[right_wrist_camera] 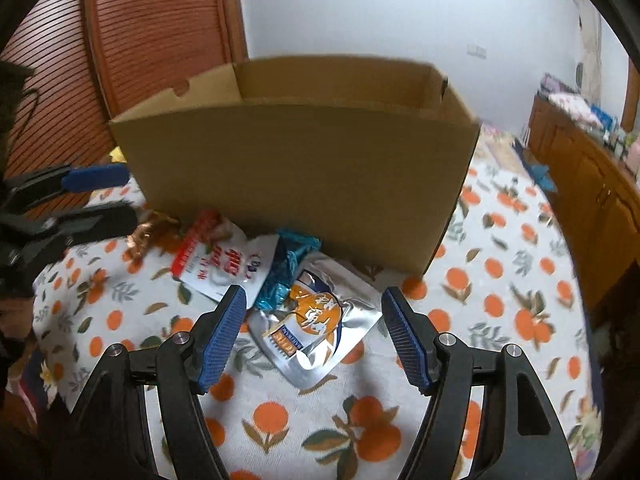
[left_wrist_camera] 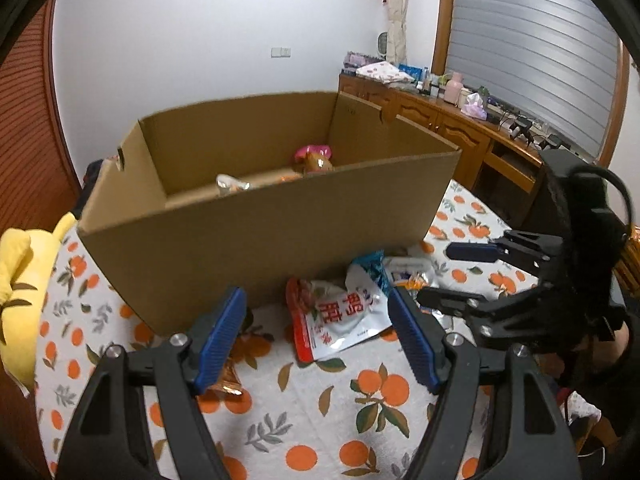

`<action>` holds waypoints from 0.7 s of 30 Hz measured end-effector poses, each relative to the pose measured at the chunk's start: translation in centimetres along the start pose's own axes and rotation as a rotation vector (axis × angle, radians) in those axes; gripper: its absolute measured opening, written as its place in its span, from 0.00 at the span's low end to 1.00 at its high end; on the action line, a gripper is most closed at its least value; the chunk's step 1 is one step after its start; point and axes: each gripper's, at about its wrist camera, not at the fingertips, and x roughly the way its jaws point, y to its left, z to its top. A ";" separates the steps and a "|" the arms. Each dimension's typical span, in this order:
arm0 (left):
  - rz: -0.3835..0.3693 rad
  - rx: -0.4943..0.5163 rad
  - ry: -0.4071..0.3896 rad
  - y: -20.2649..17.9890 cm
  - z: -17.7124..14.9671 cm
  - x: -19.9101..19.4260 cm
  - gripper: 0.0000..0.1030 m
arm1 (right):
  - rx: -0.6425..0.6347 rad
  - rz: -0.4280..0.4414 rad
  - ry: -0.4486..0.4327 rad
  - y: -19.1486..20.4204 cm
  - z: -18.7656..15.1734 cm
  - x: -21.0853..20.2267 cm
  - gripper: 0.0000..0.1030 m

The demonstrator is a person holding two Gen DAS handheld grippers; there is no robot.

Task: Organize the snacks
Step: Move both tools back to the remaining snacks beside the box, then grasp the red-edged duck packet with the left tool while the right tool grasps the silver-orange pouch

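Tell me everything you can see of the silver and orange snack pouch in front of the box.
The silver and orange snack pouch looks like a crinkled, shiny foil packet with an orange printed panel, sealed as far as shows. It lies flat on the orange-print cloth, just before the cardboard box. A blue wrapper overlaps its top left corner. It sits between the open fingers of the right hand-held gripper, untouched.

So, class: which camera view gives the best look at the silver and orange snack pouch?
The right wrist view: the silver and orange pouch lies whole and unobstructed on the tablecloth, framed between the open right tongs. In the left wrist view only a sliver shows, mostly hidden behind other packets and the tongs.
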 end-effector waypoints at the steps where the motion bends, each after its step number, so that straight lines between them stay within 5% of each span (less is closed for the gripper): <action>1: -0.001 -0.004 0.005 0.0 -0.2 0.2 0.72 | 0.006 -0.009 0.011 -0.2 0.1 0.5 0.70; 9: 0.000 -0.018 0.029 0.0 -1.3 1.6 0.72 | 0.049 -0.061 0.092 -1.2 -0.2 3.1 0.70; 21: 0.015 -0.034 0.047 -0.6 -1.3 3.3 0.72 | 0.033 -0.113 0.110 -2.1 -1.8 1.7 0.76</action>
